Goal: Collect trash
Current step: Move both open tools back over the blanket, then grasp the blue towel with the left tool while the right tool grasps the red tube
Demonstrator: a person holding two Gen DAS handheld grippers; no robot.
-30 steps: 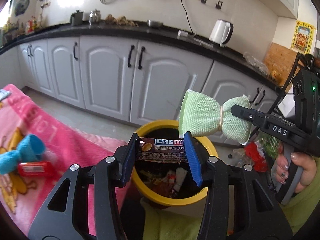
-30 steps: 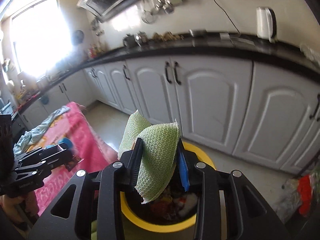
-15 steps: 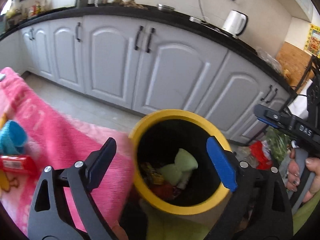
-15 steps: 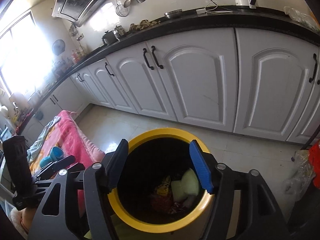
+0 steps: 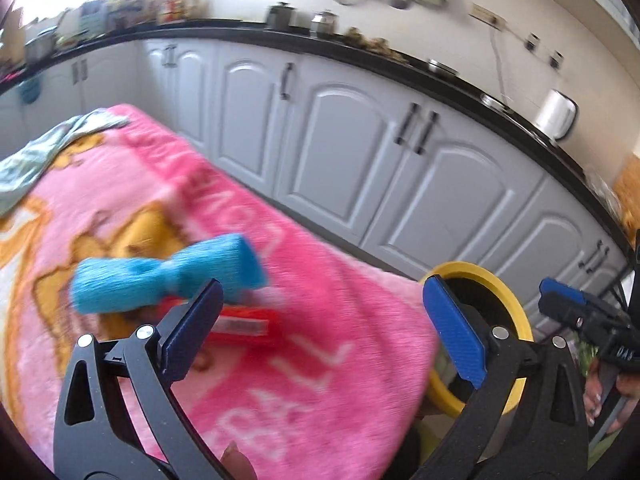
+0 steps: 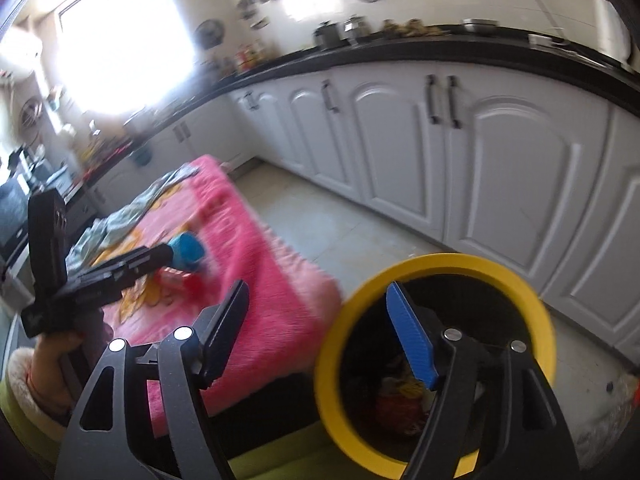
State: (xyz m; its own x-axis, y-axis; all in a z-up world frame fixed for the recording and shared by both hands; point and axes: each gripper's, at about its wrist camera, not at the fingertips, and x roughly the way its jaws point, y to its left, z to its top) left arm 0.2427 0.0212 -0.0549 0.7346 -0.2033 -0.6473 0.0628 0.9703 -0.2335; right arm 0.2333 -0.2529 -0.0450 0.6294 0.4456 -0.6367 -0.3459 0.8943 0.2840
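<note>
A yellow-rimmed bin [image 6: 520, 280] holds wrappers and a green scrubber; it also shows in the left wrist view [image 5: 480, 276]. A blue bow-shaped scrubber [image 5: 164, 272] and a red wrapper [image 5: 240, 324] lie on the pink blanket [image 5: 320, 360]. My left gripper [image 5: 320, 328] is open and empty above the blanket, just right of the scrubber. My right gripper [image 6: 320, 328] is open and empty by the bin's left rim. The scrubber [image 6: 186, 248] shows in the right wrist view too, behind the left gripper's body [image 6: 100, 276].
White cabinets [image 5: 360, 152] under a black counter run along the back, with tiled floor [image 6: 340, 232] between them and the blanket. A pale cloth [image 5: 36, 160] lies at the blanket's far left. A kettle [image 5: 558, 114] stands on the counter.
Both grippers opened and dropped the snack wrapper and green scrubber into the bin. Both have since swung left toward the blanket, the left one nearing the blue scrubber.
</note>
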